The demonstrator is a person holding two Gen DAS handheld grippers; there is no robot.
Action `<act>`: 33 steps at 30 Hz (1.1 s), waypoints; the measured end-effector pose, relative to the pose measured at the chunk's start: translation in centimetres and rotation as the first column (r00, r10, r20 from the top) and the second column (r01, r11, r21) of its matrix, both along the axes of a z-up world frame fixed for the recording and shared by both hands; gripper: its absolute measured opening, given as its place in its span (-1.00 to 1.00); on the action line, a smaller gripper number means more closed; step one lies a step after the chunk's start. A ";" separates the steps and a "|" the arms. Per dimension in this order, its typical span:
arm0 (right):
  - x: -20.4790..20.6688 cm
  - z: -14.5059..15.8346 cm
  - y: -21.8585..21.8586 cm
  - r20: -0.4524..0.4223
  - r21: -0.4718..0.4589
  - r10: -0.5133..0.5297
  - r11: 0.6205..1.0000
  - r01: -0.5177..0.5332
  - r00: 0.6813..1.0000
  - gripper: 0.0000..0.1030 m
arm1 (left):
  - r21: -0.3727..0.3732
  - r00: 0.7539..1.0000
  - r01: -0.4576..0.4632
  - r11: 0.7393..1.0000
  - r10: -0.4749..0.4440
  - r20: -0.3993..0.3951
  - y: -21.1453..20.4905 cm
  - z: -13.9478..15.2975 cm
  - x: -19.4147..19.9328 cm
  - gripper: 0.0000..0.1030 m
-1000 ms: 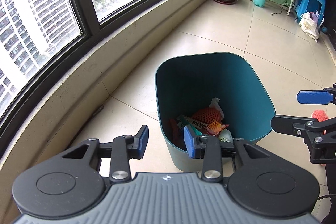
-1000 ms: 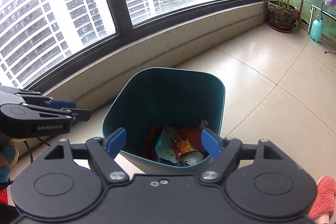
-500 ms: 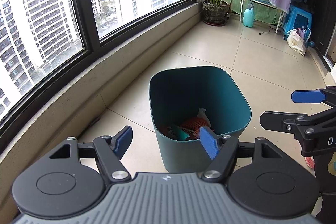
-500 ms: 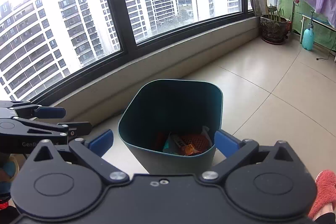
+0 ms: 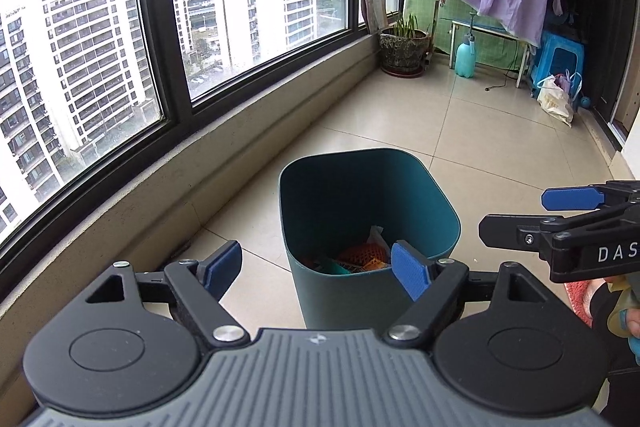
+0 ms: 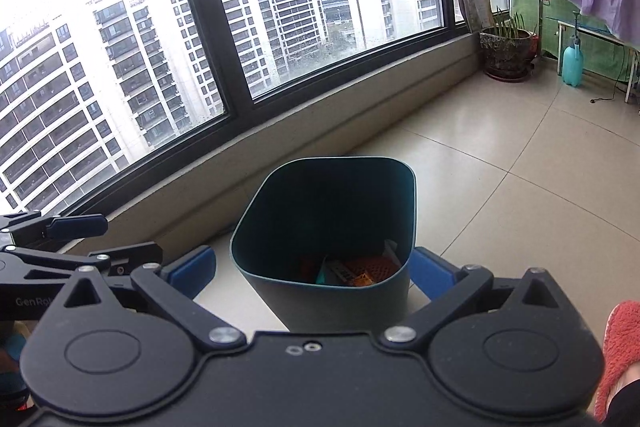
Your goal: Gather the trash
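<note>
We hold left gripper (image 5: 316, 269) and right gripper (image 6: 312, 273) wide open, empty; bin (image 5: 372, 187) at 12 o'clock holds trash (image 5: 362, 257). Risk: low fingers could tip it.

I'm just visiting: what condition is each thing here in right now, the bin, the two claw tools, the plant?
Teal bin: upright on the floor, no lid, wrappers at the bottom.
Left gripper: open, empty.
Right gripper: open, empty.
Potted plant: upright by the window.
Spray bottle: standing upright.
</note>
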State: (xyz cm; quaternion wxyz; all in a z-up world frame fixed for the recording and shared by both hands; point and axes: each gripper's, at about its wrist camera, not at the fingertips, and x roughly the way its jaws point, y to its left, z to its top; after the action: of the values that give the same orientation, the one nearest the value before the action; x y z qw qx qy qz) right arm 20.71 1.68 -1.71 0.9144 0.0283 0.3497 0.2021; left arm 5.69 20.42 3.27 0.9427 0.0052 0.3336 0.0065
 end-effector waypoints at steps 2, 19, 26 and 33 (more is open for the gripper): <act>-0.5 -0.1 -0.3 0.005 0.001 -0.001 1.000 0.001 1.000 1.00 | -0.003 1.000 -0.003 1.000 0.003 0.003 0.0 -0.1 -0.1 0.59; -1.1 -0.3 -0.6 0.009 0.003 -0.018 1.000 0.018 1.000 1.00 | 0.003 0.999 0.021 1.000 -0.021 0.024 0.0 -0.4 -0.8 0.59; -1.0 -0.3 -0.7 0.009 0.004 -0.016 1.000 0.016 1.000 1.00 | 0.006 0.999 0.027 1.000 -0.027 0.026 0.1 -0.5 -1.0 0.59; -1.1 -0.2 -0.7 0.009 0.003 -0.017 1.000 0.017 1.000 1.00 | 0.005 0.999 0.030 1.000 -0.030 0.028 0.1 -0.4 -1.1 0.59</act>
State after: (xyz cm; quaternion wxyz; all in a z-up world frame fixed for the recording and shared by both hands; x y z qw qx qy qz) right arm 19.65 1.03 -1.93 0.9176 0.0316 0.3449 0.1950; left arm 4.62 20.49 2.86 0.9472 0.0123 0.3204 -0.0067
